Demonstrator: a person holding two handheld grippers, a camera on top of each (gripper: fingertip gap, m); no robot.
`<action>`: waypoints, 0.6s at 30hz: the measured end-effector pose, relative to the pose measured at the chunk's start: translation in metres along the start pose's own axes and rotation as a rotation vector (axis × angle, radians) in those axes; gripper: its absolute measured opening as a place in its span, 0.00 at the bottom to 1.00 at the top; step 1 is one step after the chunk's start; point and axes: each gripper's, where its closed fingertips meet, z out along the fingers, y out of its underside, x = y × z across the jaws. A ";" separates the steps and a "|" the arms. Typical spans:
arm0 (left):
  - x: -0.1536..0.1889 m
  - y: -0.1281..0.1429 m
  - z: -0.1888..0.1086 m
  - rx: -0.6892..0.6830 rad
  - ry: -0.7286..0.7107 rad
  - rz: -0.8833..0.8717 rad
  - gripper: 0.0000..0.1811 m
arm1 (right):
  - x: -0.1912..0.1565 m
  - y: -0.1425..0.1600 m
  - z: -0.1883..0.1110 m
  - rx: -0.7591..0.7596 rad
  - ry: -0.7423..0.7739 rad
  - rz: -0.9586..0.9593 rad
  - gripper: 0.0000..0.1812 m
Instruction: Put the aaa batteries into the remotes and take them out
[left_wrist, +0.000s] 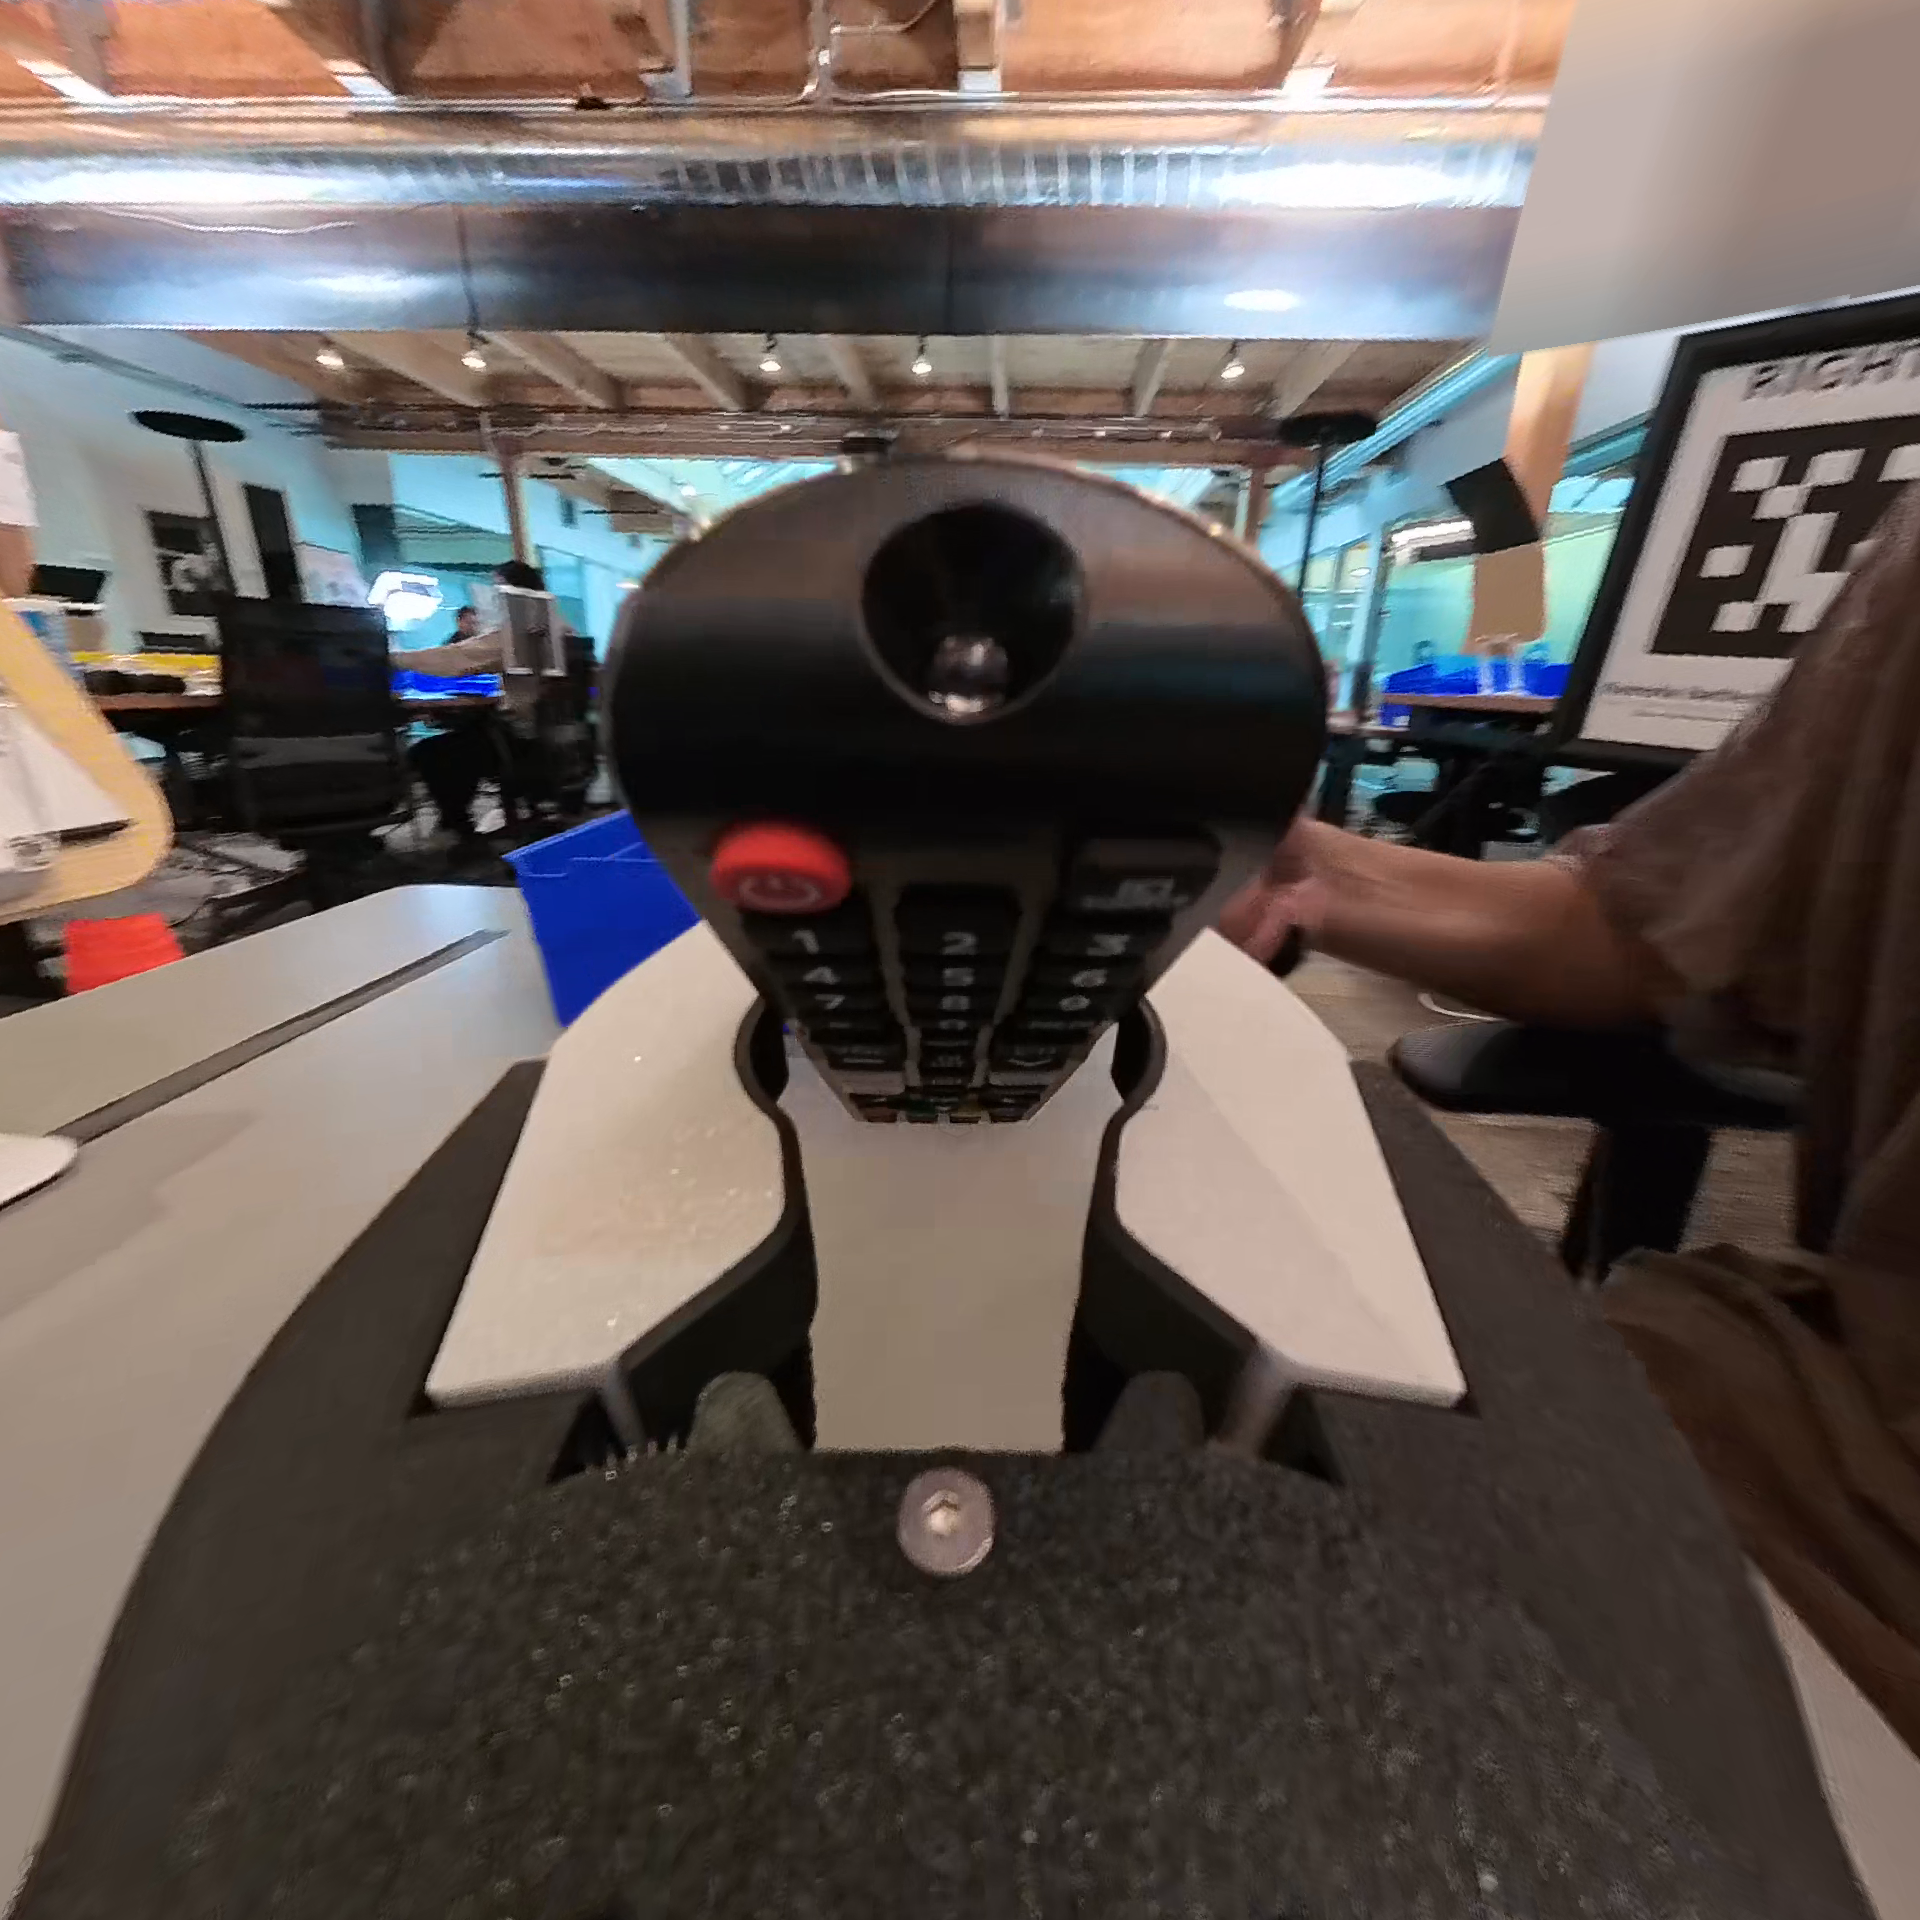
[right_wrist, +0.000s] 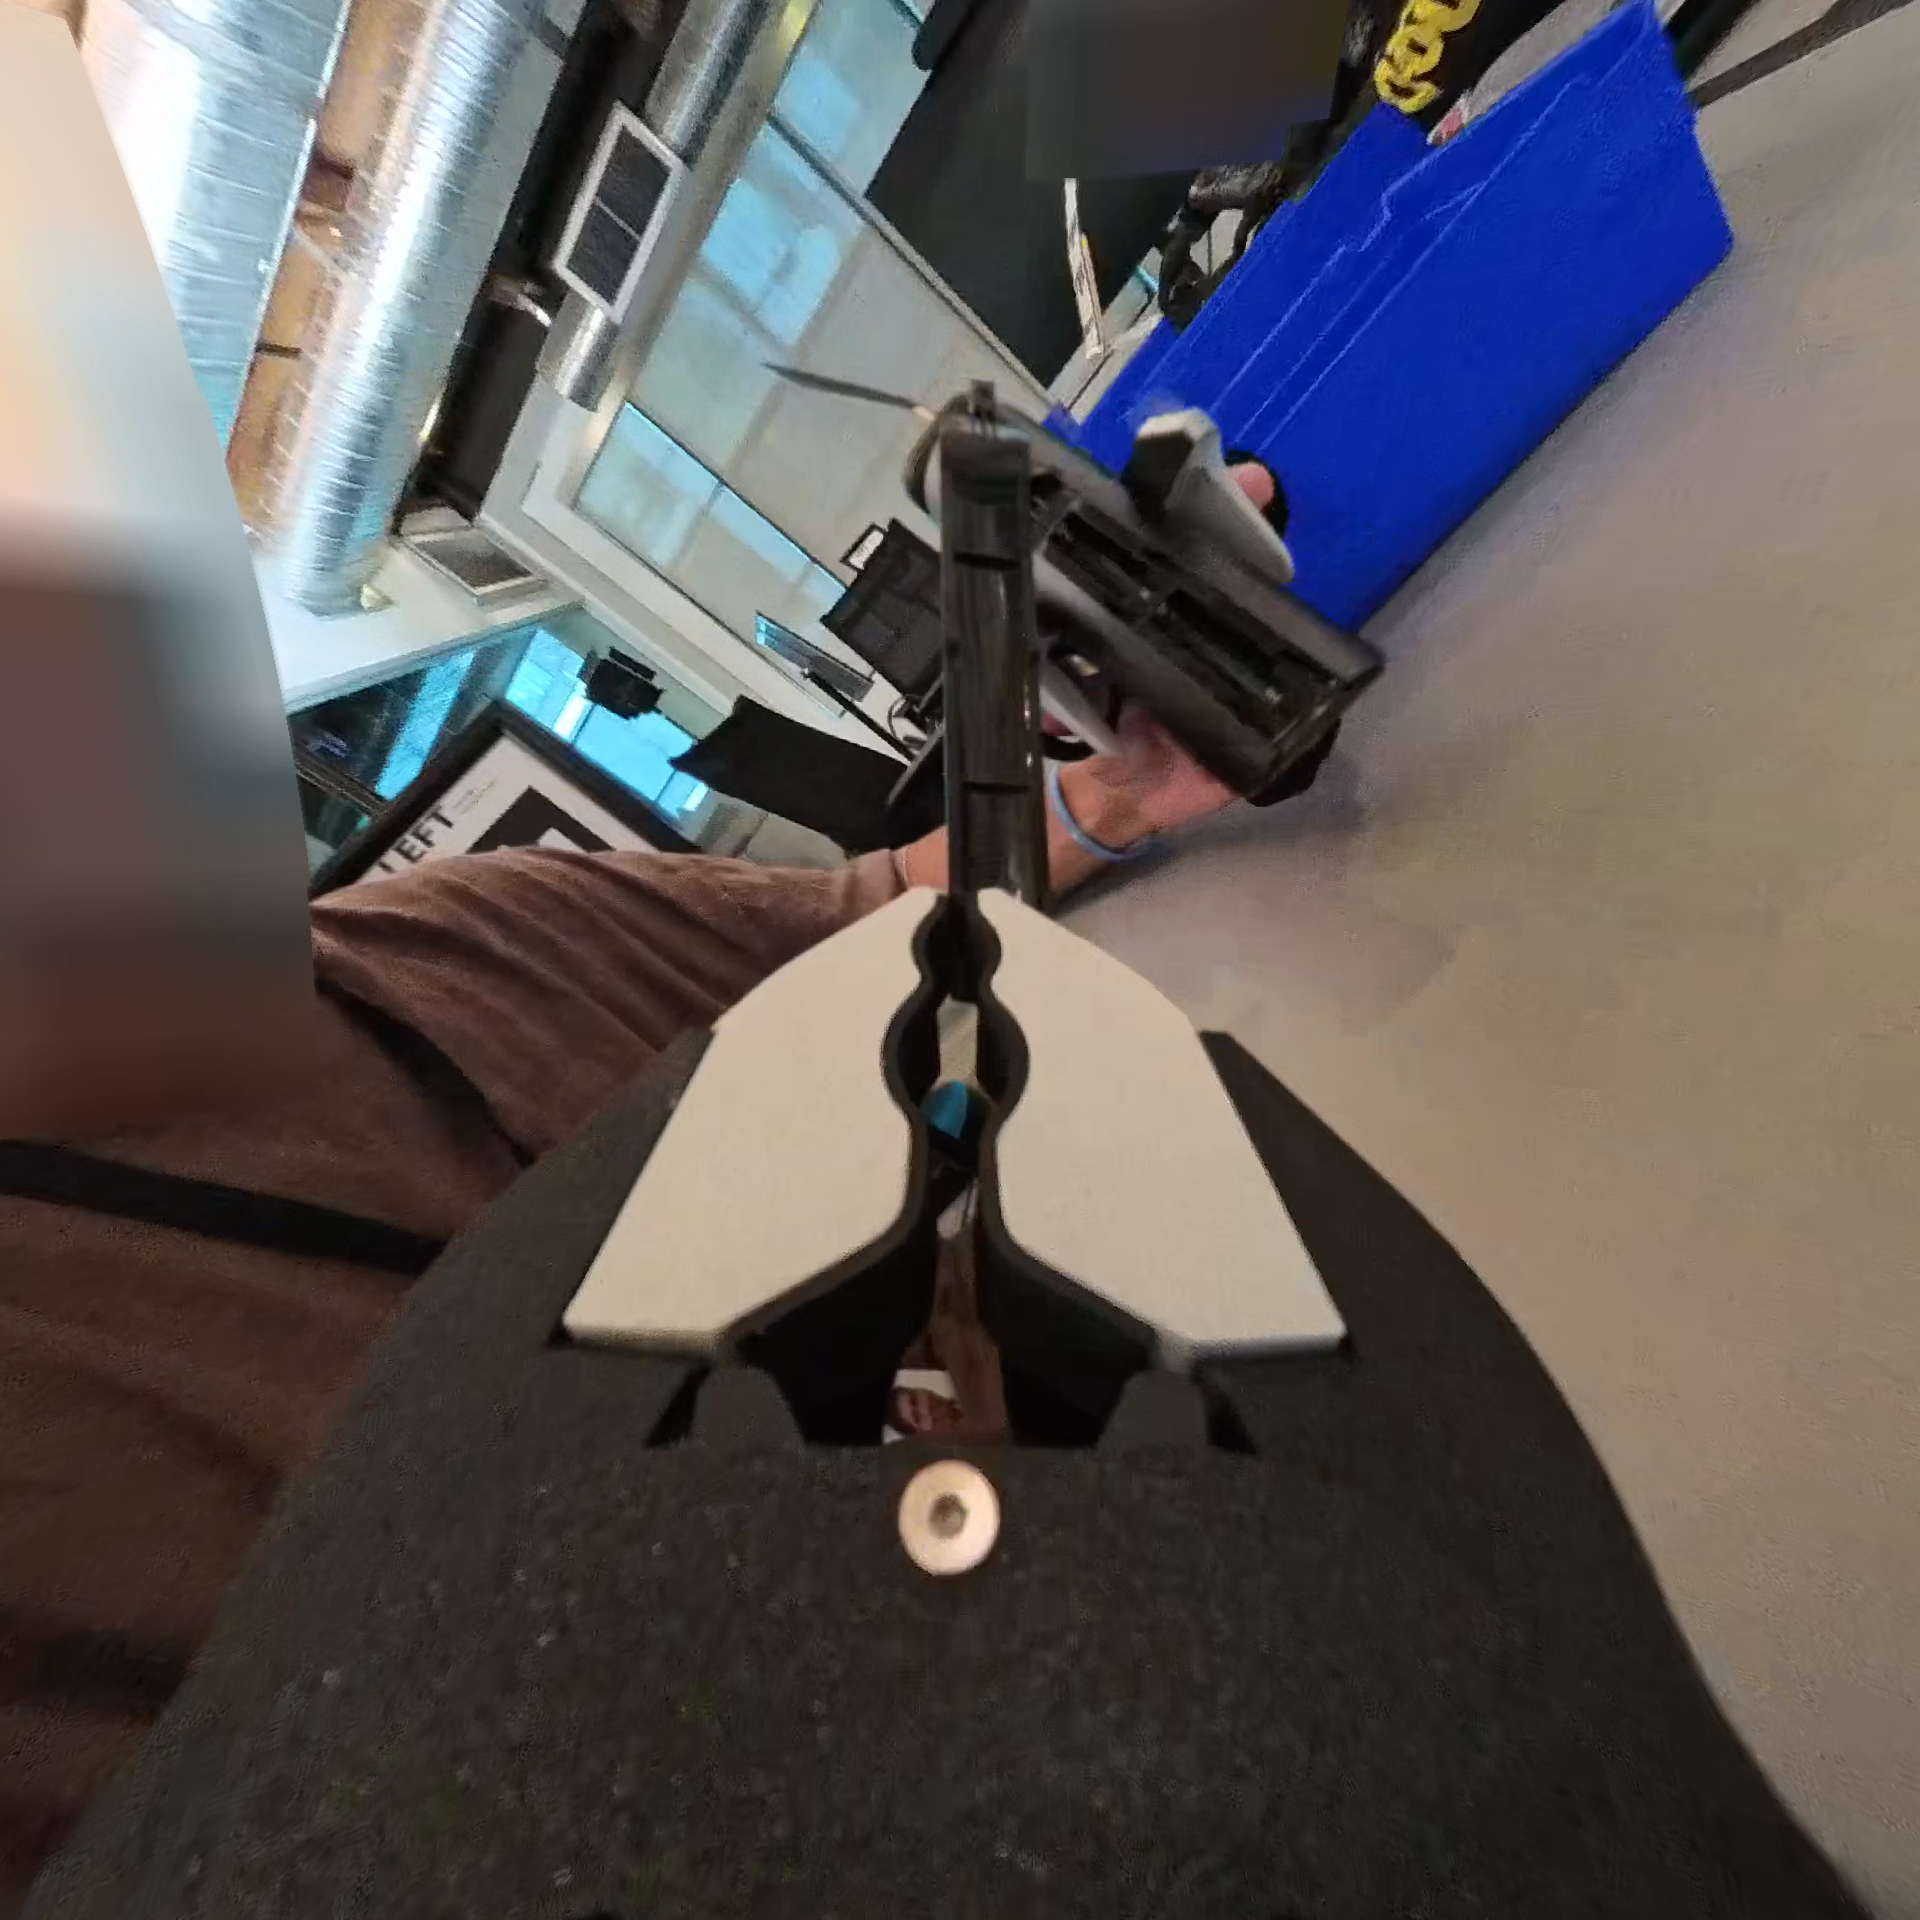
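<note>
While both grippers were held above the grey table (right_wrist: 1621, 1039), a blue bin (right_wrist: 1455, 312) stood on it at the far edge, behind the remote. The left gripper (left_wrist: 951, 1049) had its jaws closed partway on the black remote (left_wrist: 961, 748), gripping it across the lower keypad; the remote's rounded emitter end pointed toward the camera, red power button (left_wrist: 780, 868) at upper left. In the right wrist view the same remote (right_wrist: 1195, 603) lay back-side up with its battery bay uncovered, well beyond the fingertips. The right gripper (right_wrist: 961, 914) was closed tight on a thin black strip, likely the battery cover (right_wrist: 987, 665), edge-on and projecting forward to the remote. Whether batteries sat in the bay could not be told
</note>
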 end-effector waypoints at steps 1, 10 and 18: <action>0.004 -0.001 0.001 0.003 0.025 -0.012 0.34 | 0.006 -0.003 0.003 -0.027 0.043 -0.048 0.00; -0.002 -0.003 -0.001 0.057 0.043 -0.153 0.34 | 0.050 -0.035 0.011 -0.327 0.687 -1.288 0.01; -0.022 -0.001 -0.006 0.083 0.022 -0.341 0.34 | 0.031 -0.065 0.009 -0.404 0.979 -1.850 0.00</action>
